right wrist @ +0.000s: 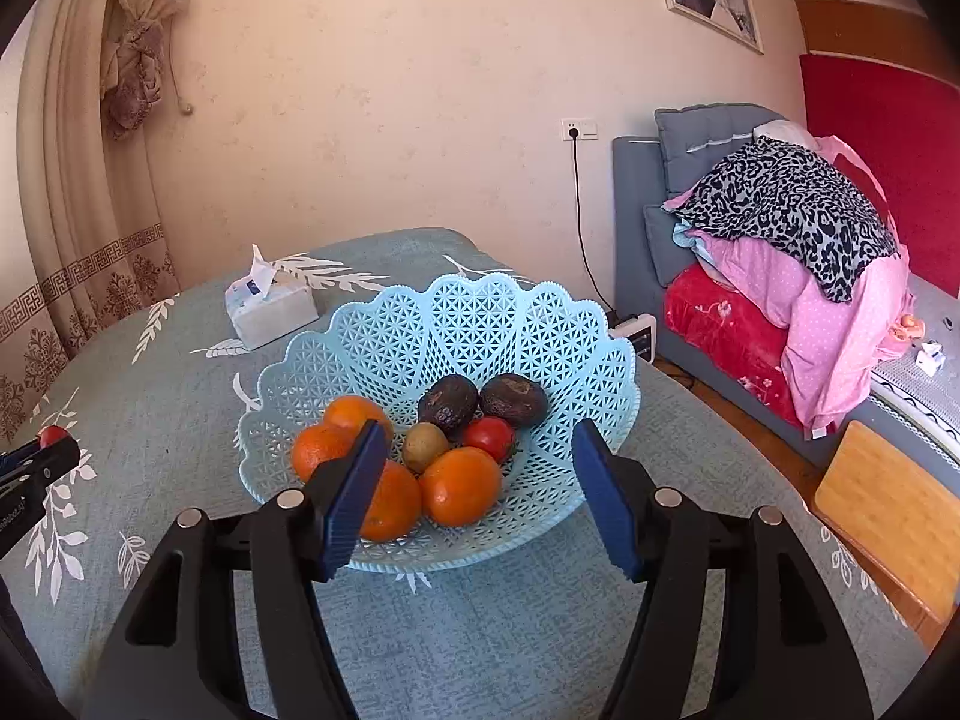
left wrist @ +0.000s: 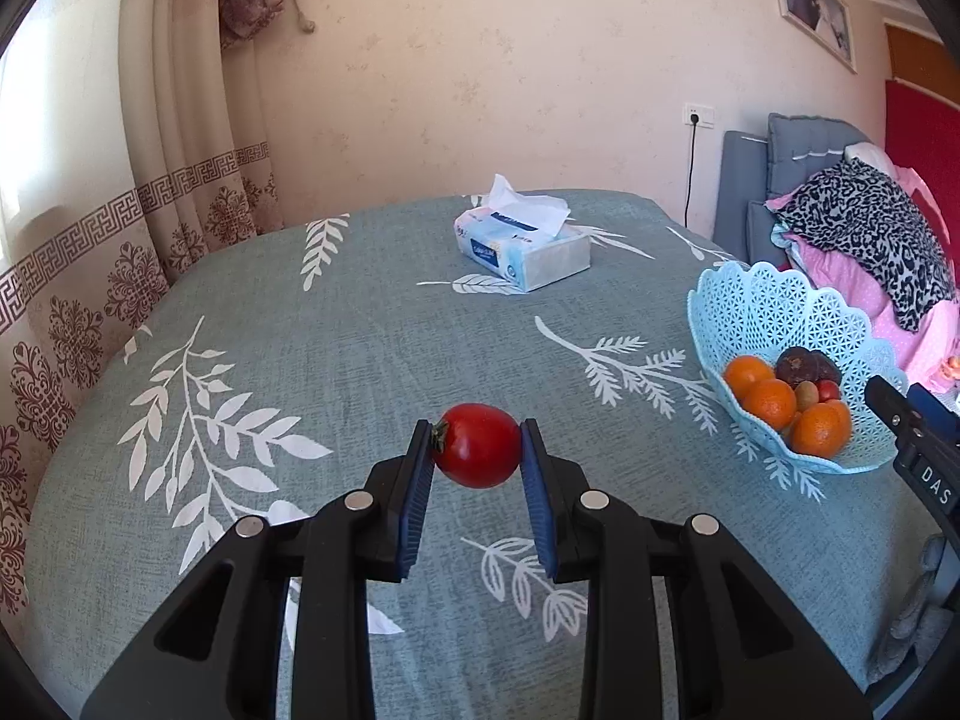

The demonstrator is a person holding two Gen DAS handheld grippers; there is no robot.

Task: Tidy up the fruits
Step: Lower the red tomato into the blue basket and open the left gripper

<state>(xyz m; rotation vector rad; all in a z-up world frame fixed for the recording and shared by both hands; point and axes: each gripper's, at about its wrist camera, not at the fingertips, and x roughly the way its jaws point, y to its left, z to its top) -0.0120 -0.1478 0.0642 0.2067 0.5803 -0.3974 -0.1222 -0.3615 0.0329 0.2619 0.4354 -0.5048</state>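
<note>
Tomato [left wrist: 477,445] sits clamped between your left claw's [left wrist: 477,450] blue pads, stem end against the left pad, held above the leaf-print tabletop [left wrist: 270,330]. Left view only: tissue box [left wrist: 522,252] seen full at far side, basket [left wrist: 786,324] off to the right, your right claw cut off at the frame's right edge. Right view: your right claw [right wrist: 480,462] has jaws apart, nothing between the pads, poised over the basket's near rim. That view shows the contents properly: four oranges [right wrist: 459,486], a kiwi [right wrist: 425,447], a small tomato [right wrist: 489,437], two dark avocados [right wrist: 447,402]. It also catches the held tomato as a red sliver at the left edge, plus a bed with piled bedding [right wrist: 798,252] at right.
</note>
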